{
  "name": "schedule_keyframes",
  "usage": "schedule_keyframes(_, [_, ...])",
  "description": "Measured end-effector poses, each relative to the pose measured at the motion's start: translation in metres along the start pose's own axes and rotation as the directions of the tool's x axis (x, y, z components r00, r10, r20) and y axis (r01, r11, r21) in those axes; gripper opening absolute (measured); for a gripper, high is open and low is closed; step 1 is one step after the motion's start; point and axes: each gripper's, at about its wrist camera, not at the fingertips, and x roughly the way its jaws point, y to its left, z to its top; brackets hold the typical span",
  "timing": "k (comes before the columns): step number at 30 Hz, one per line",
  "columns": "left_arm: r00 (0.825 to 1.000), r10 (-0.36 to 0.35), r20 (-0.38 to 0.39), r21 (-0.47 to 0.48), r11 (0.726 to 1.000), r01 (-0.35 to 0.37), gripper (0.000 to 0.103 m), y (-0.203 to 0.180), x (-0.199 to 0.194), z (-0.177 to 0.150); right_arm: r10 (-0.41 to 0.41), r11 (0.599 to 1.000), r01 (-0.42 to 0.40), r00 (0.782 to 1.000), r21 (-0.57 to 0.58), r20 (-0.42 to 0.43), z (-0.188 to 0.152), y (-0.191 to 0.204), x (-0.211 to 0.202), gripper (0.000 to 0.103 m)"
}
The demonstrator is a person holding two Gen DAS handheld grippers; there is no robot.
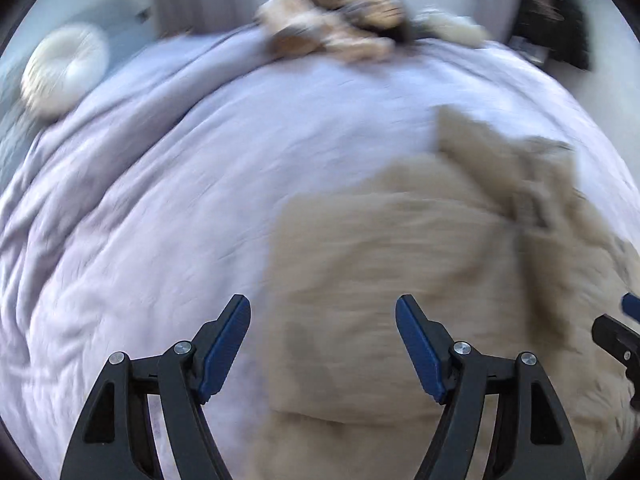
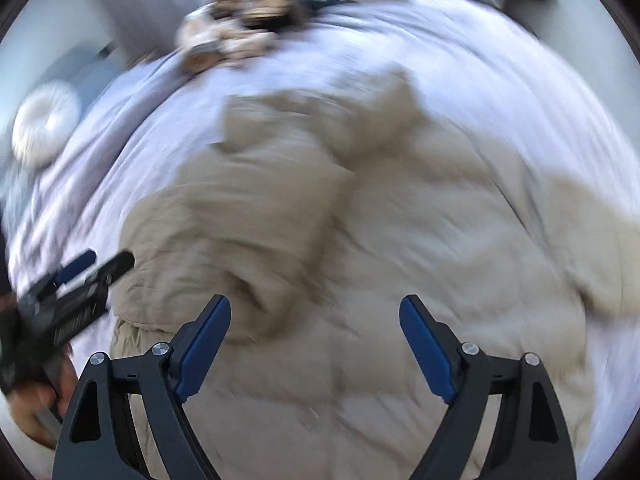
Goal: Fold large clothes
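A large beige garment (image 2: 360,240) lies crumpled on a lilac bedspread (image 1: 160,160), with a folded part heaped across its left half. My left gripper (image 1: 323,312) hangs open over the garment's (image 1: 380,260) left edge, nothing between its blue pads. My right gripper (image 2: 315,312) is open above the garment's middle, also with nothing between its fingers. The left gripper (image 2: 92,266) shows at the left of the right wrist view, held by a hand (image 2: 36,396). A fingertip of the right gripper (image 1: 630,304) peeks in at the right edge of the left wrist view. Both views are blurred.
A pile of brown and cream clothes (image 1: 340,24) sits at the far end of the bed. A round white cushion (image 1: 64,68) rests at the far left beside a grey surface. A dark object (image 1: 556,12) stands at the far right by the wall.
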Motion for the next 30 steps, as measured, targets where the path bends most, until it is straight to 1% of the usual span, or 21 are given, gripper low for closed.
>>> schedule_keyframes(3, [0.998,0.049,-0.049,-0.016,0.999,-0.05,0.076,0.016,0.027,-0.008,-0.088,0.985,0.094,0.995,-0.142,0.045,0.012,0.04,0.023,0.089])
schedule_keyframes(4, [0.997,0.049,-0.061,-0.016,0.999,-0.05,0.076,0.017,0.034,-0.011,-0.152,0.968,0.159,0.987,-0.193,0.051,0.019,0.054,0.037,0.087])
schedule_keyframes(6, [0.997,0.042,-0.071,-0.025,0.999,-0.044,0.076,0.015,0.044,-0.017,-0.203,0.953,0.208,0.978,-0.221,0.047,0.026,0.058,0.054,0.064])
schedule_keyframes(7, [0.997,0.041,-0.07,-0.029,0.999,-0.044,0.076,0.015,0.045,-0.019,-0.204,0.955,0.208,0.978,-0.21,0.041,0.024,0.053,0.054,0.025])
schedule_keyframes(8, [0.997,0.043,-0.069,-0.033,0.998,-0.045,0.076,0.014,0.046,-0.019,-0.188,0.967,0.19,0.982,-0.168,0.028,0.025,0.042,0.054,0.008])
schedule_keyframes(10, [0.996,0.042,-0.075,-0.036,0.998,-0.044,0.076,0.014,0.05,-0.02,-0.169,0.984,0.171,0.985,-0.053,0.04,0.019,0.012,0.04,0.008])
schedule_keyframes(11, [0.996,0.038,-0.079,-0.034,0.999,-0.041,0.076,0.013,0.052,-0.02,-0.143,0.989,0.141,0.989,0.04,0.047,0.013,-0.012,0.031,0.007])
schedule_keyframes(13, [0.996,0.02,-0.087,-0.024,0.999,-0.022,0.076,0.008,0.056,-0.021,-0.094,0.978,0.087,0.995,0.189,0.026,-0.002,-0.052,0.022,0.007])
schedule_keyframes(15, [0.995,0.029,-0.092,-0.005,1.0,-0.029,0.076,0.001,0.059,-0.02,-0.015,0.946,0.023,1.0,0.323,-0.027,-0.017,-0.082,0.029,0.008])
schedule_keyframes(16, [0.995,0.039,-0.096,0.002,0.999,-0.039,0.076,0.0,0.06,-0.02,0.044,0.918,-0.017,0.997,0.397,-0.058,-0.026,-0.096,0.035,0.008])
schedule_keyframes(18, [0.993,0.048,-0.11,-0.001,0.999,-0.048,0.076,0.001,0.055,-0.016,0.144,0.86,-0.082,0.986,0.504,-0.085,-0.045,-0.114,0.041,0.016])
schedule_keyframes(19, [0.993,0.042,-0.107,-0.007,0.999,-0.043,0.076,0.003,0.05,-0.013,0.149,0.853,-0.084,0.985,0.515,-0.086,-0.048,-0.117,0.038,0.031])
schedule_keyframes(20, [0.996,0.031,-0.088,-0.013,0.999,-0.032,0.076,0.006,0.042,-0.01,0.118,0.854,-0.055,0.989,0.517,-0.09,-0.051,-0.12,0.029,0.048])
schedule_keyframes(21, [0.997,0.028,-0.068,-0.015,0.999,-0.029,0.076,0.009,0.035,-0.007,0.077,0.858,-0.022,0.993,0.513,-0.087,-0.054,-0.122,0.019,0.049])
schedule_keyframes(23, [0.999,0.03,-0.04,-0.008,1.0,-0.03,0.076,0.013,0.025,-0.002,-0.012,0.857,0.024,1.0,0.514,-0.026,-0.056,-0.129,-0.011,0.048])
schedule_keyframes(24, [0.999,0.032,-0.039,-0.003,0.999,-0.032,0.076,0.014,0.025,0.0,-0.032,0.861,0.024,0.999,0.508,0.007,-0.056,-0.133,-0.022,0.046])
schedule_keyframes(25, [0.998,0.036,-0.044,0.003,0.999,-0.036,0.076,0.014,0.027,0.002,-0.038,0.872,0.009,0.998,0.489,0.049,-0.05,-0.134,-0.031,0.034])
schedule_keyframes(26, [0.998,0.042,-0.05,0.007,0.999,-0.041,0.076,0.012,0.029,0.002,-0.019,0.895,-0.016,0.997,0.445,0.074,-0.046,-0.131,-0.036,0.029])
schedule_keyframes(27, [0.997,0.049,-0.056,0.01,0.999,-0.049,0.076,0.011,0.033,0.003,0.015,0.922,-0.042,0.997,0.386,0.072,-0.039,-0.123,-0.035,0.028])
schedule_keyframes(29, [0.996,0.06,-0.067,-0.005,0.998,-0.06,0.076,0.006,0.044,0.002,0.072,0.948,-0.08,0.997,0.309,0.039,-0.034,-0.11,-0.022,0.019])
schedule_keyframes(30, [0.995,0.067,-0.079,-0.015,0.998,-0.069,0.076,0.004,0.05,0.002,0.077,0.957,-0.077,0.997,0.279,0.011,-0.033,-0.104,-0.009,0.019])
